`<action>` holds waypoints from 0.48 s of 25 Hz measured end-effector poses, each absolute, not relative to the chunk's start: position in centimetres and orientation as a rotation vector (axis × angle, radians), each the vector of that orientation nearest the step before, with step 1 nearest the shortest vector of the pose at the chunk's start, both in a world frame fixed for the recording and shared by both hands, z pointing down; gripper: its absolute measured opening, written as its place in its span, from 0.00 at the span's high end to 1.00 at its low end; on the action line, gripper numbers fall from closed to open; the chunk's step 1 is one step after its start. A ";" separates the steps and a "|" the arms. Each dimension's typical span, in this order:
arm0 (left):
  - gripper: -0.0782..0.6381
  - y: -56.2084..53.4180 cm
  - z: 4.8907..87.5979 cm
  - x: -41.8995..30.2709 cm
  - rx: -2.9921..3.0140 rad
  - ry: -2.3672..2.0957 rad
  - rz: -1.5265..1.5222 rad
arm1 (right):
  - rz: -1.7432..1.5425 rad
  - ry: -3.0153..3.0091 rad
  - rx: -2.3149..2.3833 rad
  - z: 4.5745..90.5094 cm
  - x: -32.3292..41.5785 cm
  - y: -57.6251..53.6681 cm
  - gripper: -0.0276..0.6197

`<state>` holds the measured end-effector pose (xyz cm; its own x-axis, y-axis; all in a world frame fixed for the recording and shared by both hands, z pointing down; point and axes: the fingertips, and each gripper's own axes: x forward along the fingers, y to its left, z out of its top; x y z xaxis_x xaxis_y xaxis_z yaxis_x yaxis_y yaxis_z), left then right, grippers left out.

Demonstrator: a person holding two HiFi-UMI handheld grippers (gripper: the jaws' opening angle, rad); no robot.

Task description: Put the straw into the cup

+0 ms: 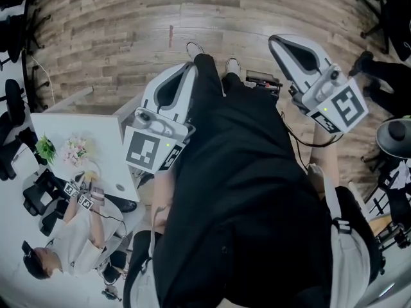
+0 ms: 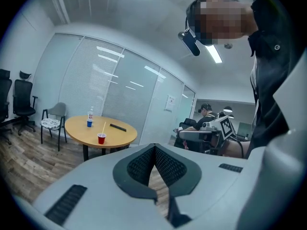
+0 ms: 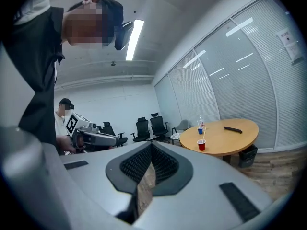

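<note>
In the head view, the left gripper (image 1: 187, 69) and right gripper (image 1: 277, 41) are held beside dark trousers. In the left gripper view, the jaws are pressed together, empty. A straw (image 2: 104, 127) is seen standing in a red cup (image 2: 101, 138) on a distant round table (image 2: 76, 129). In the right gripper view, the jaws are likewise closed on nothing.

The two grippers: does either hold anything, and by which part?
Nothing is held: the left gripper and the right gripper are both shut and empty.

Black clothing (image 1: 244, 172) and 2 white shoes (image 1: 193, 47) are worn; the left gripper (image 2: 154, 148) and right gripper (image 3: 150, 146) are pale grey, with black ribbed pads (image 2: 139, 166).
</note>
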<state>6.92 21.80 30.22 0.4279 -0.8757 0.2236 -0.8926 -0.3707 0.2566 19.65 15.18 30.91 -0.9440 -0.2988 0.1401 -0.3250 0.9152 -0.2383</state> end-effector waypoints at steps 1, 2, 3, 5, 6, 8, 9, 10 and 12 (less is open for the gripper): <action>0.88 21.9 30.2 7.1 2.352 -1.513 0.071 | 0.394 -2.976 0.491 30.9 19.9 15.3 0.93; 0.88 22.0 30.3 7.3 2.353 -1.509 0.072 | 0.393 -2.977 0.495 30.9 20.1 15.5 0.93; 0.88 22.0 30.3 7.5 2.354 -1.504 0.074 | 0.391 -2.978 0.503 30.8 20.4 15.6 0.93; 0.88 22.1 30.3 7.9 2.361 -1.492 0.078 | 0.383 -2.983 0.530 30.6 20.8 15.5 0.93; 0.88 22.1 30.3 8.1 2.367 -1.485 0.080 | 0.377 -2.985 0.545 30.6 20.9 15.5 0.93; 0.88 22.2 30.2 8.4 2.377 -1.472 0.083 | 0.370 -2.987 0.558 30.4 21.1 15.6 0.93; 0.88 22.2 30.2 8.6 2.381 -1.468 0.084 | 0.367 -2.988 0.558 30.4 21.1 15.6 0.93; 0.88 22.3 30.1 8.7 2.383 -1.464 0.083 | 0.364 -2.990 0.556 30.3 21.0 15.6 0.93; 0.88 22.4 30.0 8.8 2.384 -1.460 0.079 | 0.360 -2.993 0.553 30.2 21.0 15.7 0.93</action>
